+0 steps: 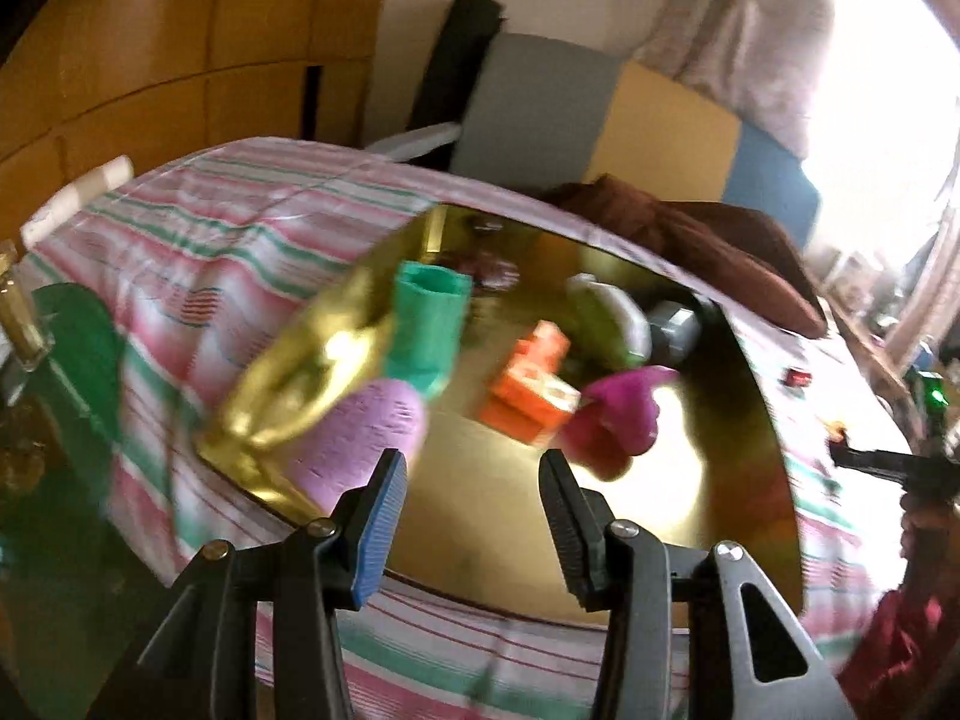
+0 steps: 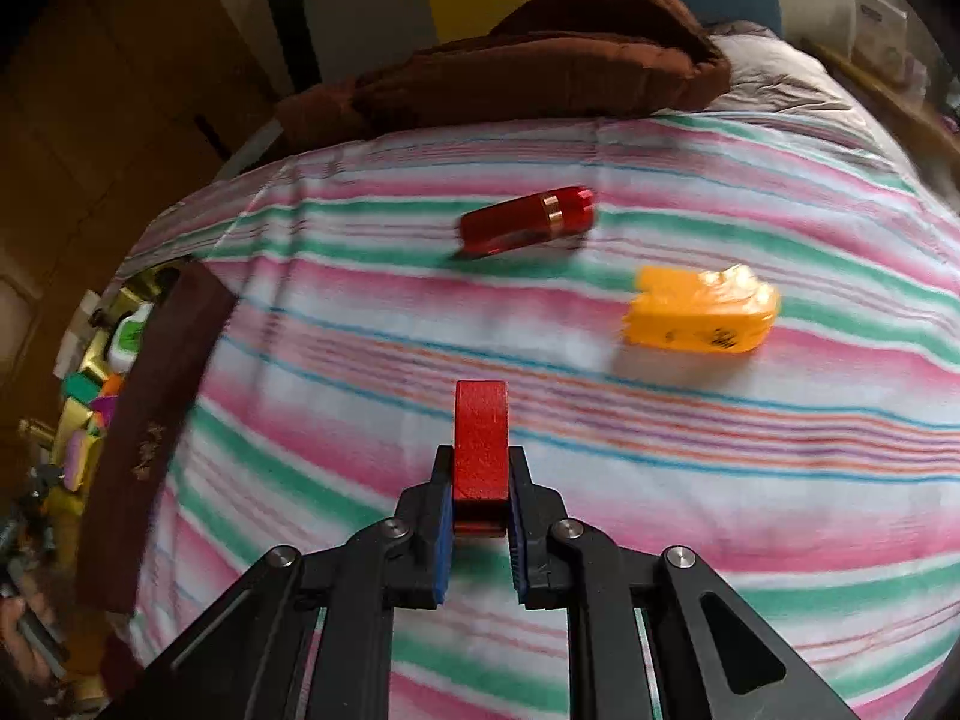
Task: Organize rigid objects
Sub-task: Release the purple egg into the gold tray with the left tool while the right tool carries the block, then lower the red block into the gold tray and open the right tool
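One red block [image 2: 480,450] sits clamped between the right gripper's [image 2: 480,516] pads.

A home bedroom. A bed [image 2: 600,480] fills both views, covered with a sheet striped pink, green and white, with a rumpled brown blanket [image 2: 540,60] at its far end. Wooden wardrobe doors [image 1: 180,30] stand along one side, and pale curtains [image 1: 750,30] hang beside a bright window [image 1: 888,90].

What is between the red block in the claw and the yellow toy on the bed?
Nothing: in the right wrist view only bare striped bedsheet lies between the red block in the right gripper and the yellow toy.
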The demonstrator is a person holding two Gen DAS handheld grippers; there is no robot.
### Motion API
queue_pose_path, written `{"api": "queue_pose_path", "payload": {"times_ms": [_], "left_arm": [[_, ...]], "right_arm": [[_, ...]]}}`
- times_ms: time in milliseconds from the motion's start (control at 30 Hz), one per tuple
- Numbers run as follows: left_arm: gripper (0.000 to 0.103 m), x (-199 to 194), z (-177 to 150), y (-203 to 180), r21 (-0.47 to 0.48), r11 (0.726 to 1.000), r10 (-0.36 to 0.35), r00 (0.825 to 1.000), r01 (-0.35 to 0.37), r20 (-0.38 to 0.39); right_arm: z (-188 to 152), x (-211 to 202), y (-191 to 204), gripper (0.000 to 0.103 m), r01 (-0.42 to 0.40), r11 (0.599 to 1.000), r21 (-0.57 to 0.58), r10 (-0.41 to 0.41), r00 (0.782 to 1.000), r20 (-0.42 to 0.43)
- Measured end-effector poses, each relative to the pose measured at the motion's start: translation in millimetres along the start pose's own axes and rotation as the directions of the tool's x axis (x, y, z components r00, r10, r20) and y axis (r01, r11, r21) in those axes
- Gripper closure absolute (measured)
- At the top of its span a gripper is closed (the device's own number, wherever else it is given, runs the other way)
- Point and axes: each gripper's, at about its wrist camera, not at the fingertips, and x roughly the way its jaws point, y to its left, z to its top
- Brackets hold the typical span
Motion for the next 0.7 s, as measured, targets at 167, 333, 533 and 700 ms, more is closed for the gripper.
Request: {"api": "queue_pose_path", "payload": {"times_ms": [167, 333, 533, 700], "left_arm": [[0.057, -0.6, -11.3, -24.1, 0.073, 0.994, -0.08, 0.996, 0.082, -0.031], [0.057, -8.0, -15.9, -34.5, 0.1, 0.987, -0.123, 0.992, 0.125, -0.021], [0.057, -15.2, -4.1, -20.2, 0.028, 0.994, -0.11, 0.994, 0.11, 0.014], [0.057, -23.9, 8.4, 4.2, -0.052, 0.999, -0.005, 0.998, 0.009, 0.062]], "right_arm": [[-7.6, -9.4, 28.4, 0.088, -0.086, 0.996, -0.007, 0.086, 0.996, -0.007], [-12.1, -19.4, 62.5, 0.088, -0.147, 0.989, -0.034, 0.147, 0.989, -0.002], [-14.3, -29.5, 118.0, 0.088, -0.227, 0.969, -0.096, 0.228, 0.974, -0.003], [-16.4, -27.6, 177.5, 0.088, -0.307, 0.937, -0.164, 0.306, 0.952, -0.033]]}}
